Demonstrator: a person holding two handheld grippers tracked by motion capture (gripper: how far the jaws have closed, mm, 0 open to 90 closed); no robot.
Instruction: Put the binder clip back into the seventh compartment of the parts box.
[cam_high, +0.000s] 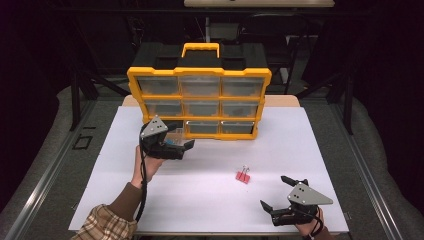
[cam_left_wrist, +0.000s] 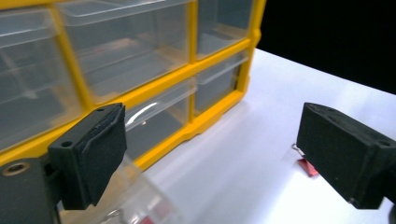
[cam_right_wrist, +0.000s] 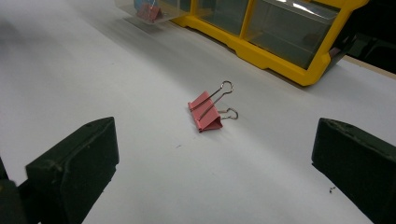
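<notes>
Here left hand-held gripper (cam_high: 186, 146) jaws wide, nothing between them, beside pulled-out clear drawer (cam_high: 175, 136); right hand-held gripper (cam_high: 274, 192) wide, empty.

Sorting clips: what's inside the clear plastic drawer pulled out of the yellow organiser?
Inside the clear plastic drawer, one pink binder clip shows; the left gripper covers the rest.

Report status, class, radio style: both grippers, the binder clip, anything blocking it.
Left gripper open, empty, beside the pulled-out clear drawer. Right gripper open, empty, short of the clip. Pink binder clip lies alone on the white table. Path clear.
</notes>
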